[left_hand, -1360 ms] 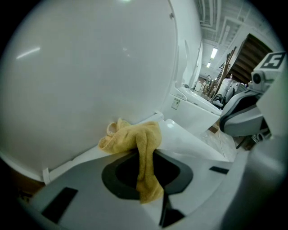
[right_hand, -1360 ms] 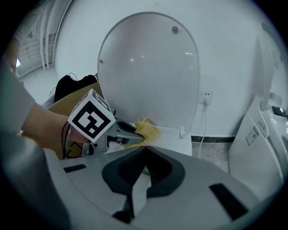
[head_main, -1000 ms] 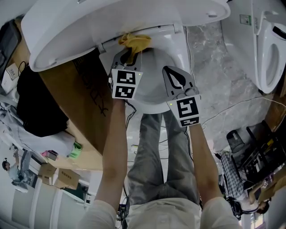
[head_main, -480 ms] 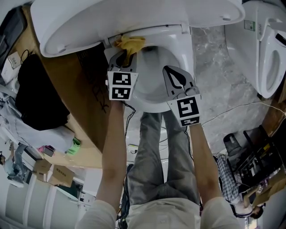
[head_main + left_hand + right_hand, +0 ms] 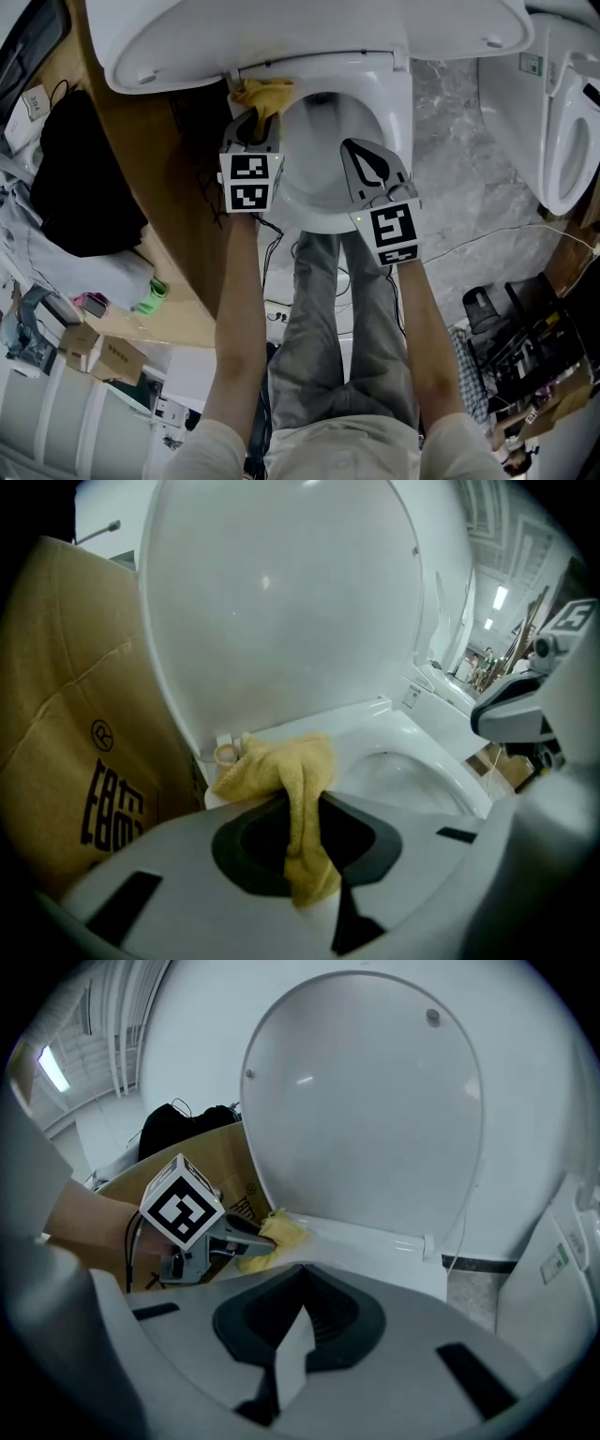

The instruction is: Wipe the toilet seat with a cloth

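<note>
Left hand-held gripper (image 5: 260, 120) clamps cloth (image 5: 265, 94), seemingly touching toilet seat (image 5: 397, 117); right hand-held gripper (image 5: 355, 150) closed.

A large brown cardboard box (image 5: 183, 244) with dark print is standing at the left of the head view, and a black fabric bundle (image 5: 80, 187) is lying just beside it. A small green object (image 5: 150, 298) is resting near the box's lower edge. A second white toilet (image 5: 562, 122) is sitting at the right on grey marbled floor tiles (image 5: 450, 159), where a thin white cable (image 5: 487, 230) is trailing.
</note>
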{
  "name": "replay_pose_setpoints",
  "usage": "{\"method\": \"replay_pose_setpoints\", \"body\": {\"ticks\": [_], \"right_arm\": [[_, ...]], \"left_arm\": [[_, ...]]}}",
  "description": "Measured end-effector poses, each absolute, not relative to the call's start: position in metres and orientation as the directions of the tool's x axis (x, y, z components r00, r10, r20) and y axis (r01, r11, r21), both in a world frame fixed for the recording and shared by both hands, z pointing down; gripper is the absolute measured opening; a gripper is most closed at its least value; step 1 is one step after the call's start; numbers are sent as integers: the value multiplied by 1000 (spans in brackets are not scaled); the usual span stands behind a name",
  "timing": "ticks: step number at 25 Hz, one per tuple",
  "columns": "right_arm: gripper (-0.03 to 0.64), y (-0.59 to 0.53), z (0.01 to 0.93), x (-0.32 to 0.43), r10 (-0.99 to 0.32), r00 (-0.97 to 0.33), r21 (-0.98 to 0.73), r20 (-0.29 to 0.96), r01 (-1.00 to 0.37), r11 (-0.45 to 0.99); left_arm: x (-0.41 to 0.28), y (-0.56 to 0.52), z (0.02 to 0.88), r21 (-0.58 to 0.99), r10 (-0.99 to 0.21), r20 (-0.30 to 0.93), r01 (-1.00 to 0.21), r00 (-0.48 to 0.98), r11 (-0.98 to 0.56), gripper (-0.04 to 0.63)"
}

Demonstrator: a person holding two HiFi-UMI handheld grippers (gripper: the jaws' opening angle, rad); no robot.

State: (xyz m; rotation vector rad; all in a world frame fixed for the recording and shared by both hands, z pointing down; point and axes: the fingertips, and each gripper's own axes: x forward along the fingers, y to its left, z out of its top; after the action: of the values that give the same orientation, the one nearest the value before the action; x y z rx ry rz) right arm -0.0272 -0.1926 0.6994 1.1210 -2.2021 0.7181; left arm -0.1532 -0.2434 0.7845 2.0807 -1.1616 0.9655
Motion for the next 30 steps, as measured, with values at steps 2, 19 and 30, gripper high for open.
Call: {"method": "replay_pose_setpoints", "body": {"ticks": [2, 19, 30], "right_arm": [[8, -191, 699, -28, -532, -499, -206, 684, -832, 515], [8, -164, 696, -37, -479, -560, -222, 676, -775, 592], [8, -139, 688, -46, -452, -601, -221, 659, -729, 647]], "left_arm": [[-159, -240, 785, 118, -474, 808, -885, 349, -450, 81], [-192, -191, 793, 87, -477, 846, -945, 237, -315, 81], [-199, -152, 793, 72, -476, 858, -964, 191, -257, 81]]}}
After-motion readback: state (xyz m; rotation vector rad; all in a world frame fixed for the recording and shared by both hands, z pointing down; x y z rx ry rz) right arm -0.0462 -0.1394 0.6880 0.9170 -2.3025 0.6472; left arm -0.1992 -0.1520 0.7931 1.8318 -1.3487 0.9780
